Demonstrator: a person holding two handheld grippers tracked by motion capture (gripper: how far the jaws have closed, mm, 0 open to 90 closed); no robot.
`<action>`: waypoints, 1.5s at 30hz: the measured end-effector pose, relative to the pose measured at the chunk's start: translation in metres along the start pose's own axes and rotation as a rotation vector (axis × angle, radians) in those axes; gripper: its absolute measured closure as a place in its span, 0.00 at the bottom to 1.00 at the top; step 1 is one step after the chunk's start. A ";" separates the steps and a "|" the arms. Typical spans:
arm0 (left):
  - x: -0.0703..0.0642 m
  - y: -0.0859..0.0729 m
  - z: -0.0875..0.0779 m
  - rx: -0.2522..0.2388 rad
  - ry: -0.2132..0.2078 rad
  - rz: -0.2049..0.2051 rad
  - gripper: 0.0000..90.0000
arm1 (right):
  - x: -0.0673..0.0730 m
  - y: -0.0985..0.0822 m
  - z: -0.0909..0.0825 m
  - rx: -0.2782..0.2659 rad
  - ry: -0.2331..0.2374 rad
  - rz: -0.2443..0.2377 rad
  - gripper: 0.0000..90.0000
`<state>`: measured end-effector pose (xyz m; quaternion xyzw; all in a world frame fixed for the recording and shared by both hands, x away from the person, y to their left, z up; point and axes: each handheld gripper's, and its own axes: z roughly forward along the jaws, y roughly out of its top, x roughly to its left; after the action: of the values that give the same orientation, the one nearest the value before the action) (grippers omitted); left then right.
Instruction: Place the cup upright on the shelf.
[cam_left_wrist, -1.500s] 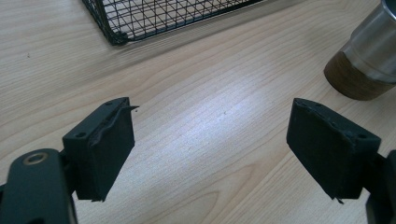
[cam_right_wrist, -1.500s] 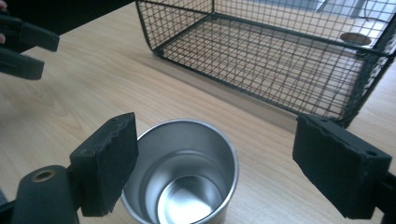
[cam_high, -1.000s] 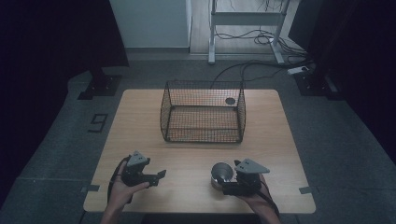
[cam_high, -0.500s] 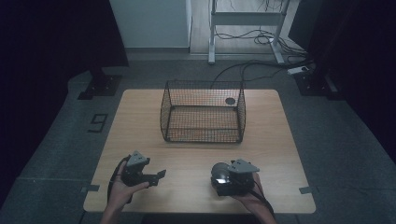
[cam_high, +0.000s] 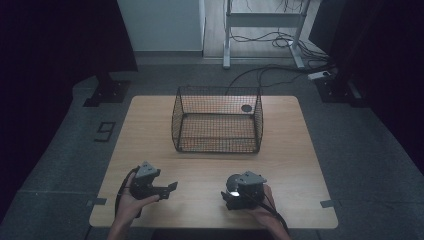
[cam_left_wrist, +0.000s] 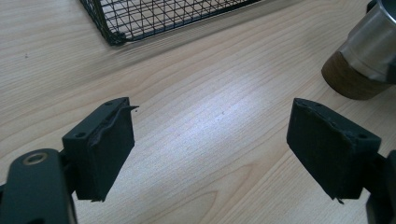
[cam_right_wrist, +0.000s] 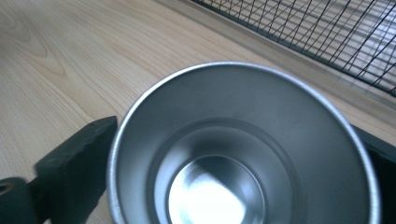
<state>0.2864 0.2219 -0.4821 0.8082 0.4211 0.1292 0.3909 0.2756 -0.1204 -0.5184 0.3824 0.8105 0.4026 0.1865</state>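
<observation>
One steel cup (cam_right_wrist: 243, 149), between right gripper (cam_high: 235, 192) jaws

Steel cup (cam_right_wrist: 243, 149) cut off by frame bottom & hides right jaws' pads, grip unclear

We see the high view dim, its corners black from nine to three o'clock. Both gripper views are bright; glare pools inside the steel cup (cam_right_wrist: 243, 154) at six o'clock, its rim softly blurred.
</observation>
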 end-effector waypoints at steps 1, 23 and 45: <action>0.000 0.000 0.000 0.000 0.000 0.000 0.17 | 0.000 -0.001 0.001 0.003 -0.004 -0.003 0.08; 0.001 0.000 -0.001 -0.003 0.004 -0.006 0.17 | -0.004 0.003 -0.007 -0.033 0.021 -0.008 0.20; 0.003 0.000 -0.005 -0.011 0.009 -0.011 0.17 | -0.012 0.034 -0.036 -0.143 0.018 -0.003 0.20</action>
<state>0.2859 0.2269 -0.4794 0.8032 0.4265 0.1329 0.3942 0.2768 -0.1347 -0.4691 0.3630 0.7820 0.4626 0.2066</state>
